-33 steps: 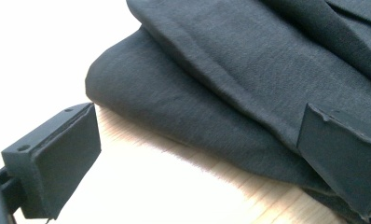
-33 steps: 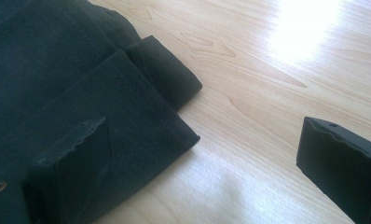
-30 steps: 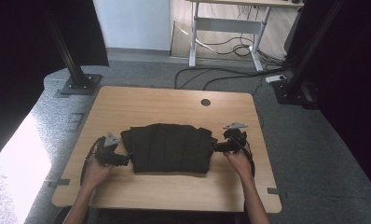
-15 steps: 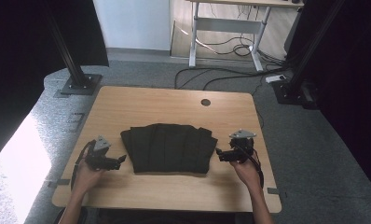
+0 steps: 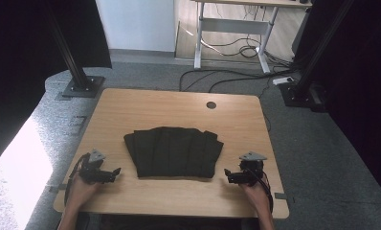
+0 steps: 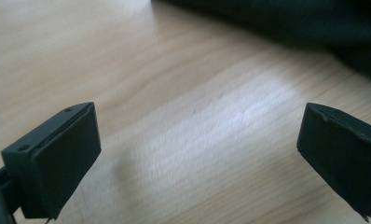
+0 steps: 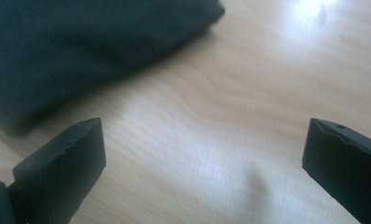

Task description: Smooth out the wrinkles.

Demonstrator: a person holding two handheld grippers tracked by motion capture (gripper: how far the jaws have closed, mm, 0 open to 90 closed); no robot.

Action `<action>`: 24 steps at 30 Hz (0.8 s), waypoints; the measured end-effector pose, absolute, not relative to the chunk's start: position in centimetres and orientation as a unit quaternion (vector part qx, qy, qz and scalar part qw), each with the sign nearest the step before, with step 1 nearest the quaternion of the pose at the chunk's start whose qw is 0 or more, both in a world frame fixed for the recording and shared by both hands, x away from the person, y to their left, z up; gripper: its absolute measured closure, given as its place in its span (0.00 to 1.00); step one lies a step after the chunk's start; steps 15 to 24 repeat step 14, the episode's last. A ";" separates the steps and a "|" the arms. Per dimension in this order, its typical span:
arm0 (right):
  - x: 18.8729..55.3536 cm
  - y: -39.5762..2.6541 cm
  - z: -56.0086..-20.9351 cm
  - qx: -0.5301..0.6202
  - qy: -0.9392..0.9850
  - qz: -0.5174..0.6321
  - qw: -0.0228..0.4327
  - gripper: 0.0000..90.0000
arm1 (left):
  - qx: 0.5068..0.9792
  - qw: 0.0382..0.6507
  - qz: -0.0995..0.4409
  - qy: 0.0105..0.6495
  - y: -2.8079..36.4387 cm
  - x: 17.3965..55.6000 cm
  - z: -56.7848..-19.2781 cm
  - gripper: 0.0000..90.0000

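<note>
- A black folded garment (image 5: 174,152) lies flat in the middle of the wooden table (image 5: 145,108), its pleat-like folds running from the far edge toward me.
- My left gripper (image 5: 113,172) rests low over the table near the front left corner, just beside the garment's left edge but apart from it.
- In the left gripper view its fingers (image 6: 53,161) stand wide apart with bare wood between them; the dark cloth (image 6: 286,21) sits across the top of that view, out of their reach.
- My right gripper (image 5: 229,176) sits near the front right, close to the garment's lower right corner, not touching it.
- In the right gripper view its fingers (image 7: 62,170) are spread wide too, empty, with the garment's (image 7: 81,51) edge up and to the left of them.
- A round hole (image 5: 211,105) is in the table beyond the garment.
</note>
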State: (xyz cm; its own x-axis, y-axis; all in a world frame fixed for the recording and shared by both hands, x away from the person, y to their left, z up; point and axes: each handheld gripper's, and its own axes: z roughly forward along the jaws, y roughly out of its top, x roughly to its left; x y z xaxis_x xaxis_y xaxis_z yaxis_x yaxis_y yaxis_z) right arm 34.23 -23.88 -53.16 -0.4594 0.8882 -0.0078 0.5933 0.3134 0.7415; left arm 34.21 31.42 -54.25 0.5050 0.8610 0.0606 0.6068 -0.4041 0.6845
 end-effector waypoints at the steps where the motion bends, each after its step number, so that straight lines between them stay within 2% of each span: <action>1: 34.1 -24.0 -53.5 0.475 0.783 0.341 0.213 0.00 | 0.812 0.306 0.208 0.452 31.4 34.2 -54.2 0.00; 6: 33.8 -24.6 -55.2 0.482 0.786 0.328 0.204 0.00 | 0.813 0.304 0.173 0.466 31.9 34.6 -54.7 0.00; 24: 33.6 -24.9 -55.7 0.494 0.777 0.332 0.206 0.00 | 0.813 0.304 0.173 0.466 31.9 34.6 -54.7 0.00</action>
